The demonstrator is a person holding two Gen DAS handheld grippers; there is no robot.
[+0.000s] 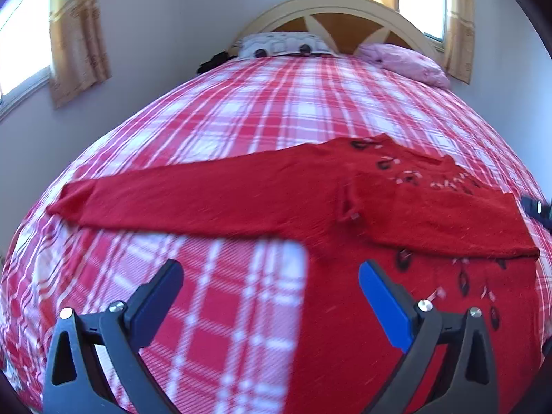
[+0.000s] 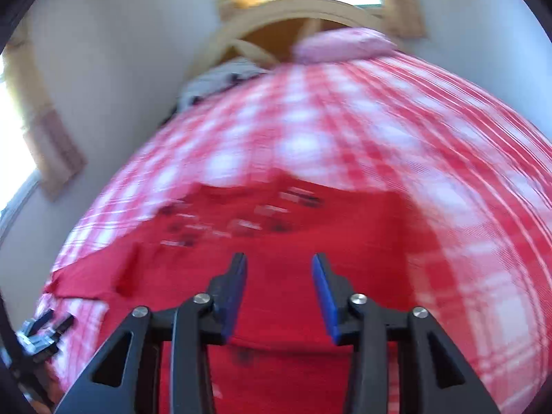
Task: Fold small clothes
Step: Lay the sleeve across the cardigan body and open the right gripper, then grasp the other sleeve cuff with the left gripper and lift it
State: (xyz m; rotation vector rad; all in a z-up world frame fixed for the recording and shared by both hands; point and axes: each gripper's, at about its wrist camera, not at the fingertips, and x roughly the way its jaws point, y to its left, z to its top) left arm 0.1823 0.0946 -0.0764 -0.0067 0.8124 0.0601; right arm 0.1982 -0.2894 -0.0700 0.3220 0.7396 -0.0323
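The red knitted sweater with small dark and pale decorations (image 1: 396,207) lies flat on the bed with the red and white checked cover (image 1: 276,103). In the left wrist view one long sleeve stretches away to the left, ahead of the left hand-held gripper (image 1: 270,276). Another part of the sweater is already folded across the body on the right, so I think the fold is only partly done.

The left hand-held gripper hangs just above the near edge of the sweater. Its two fingers are spread wide apart and nothing is between them. The right hand-held gripper (image 2: 279,262) is over the middle of the red sweater. Its fingers stand partly apart with nothing pinched. That picture is very blurry, so I cannot be sure how close it is to the cloth.

The next good move is probably to fold in the long sleeve. Pinch it near its far end, catching only the sleeve and not the checked cover under it. Lift it a little, carry it across the body, and lay it down flat so no lumps stay. The other hand-held gripper can press the body so it does not slide.

Far ahead are a pink pillow (image 1: 407,62) and a curved wooden headboard (image 1: 331,17).
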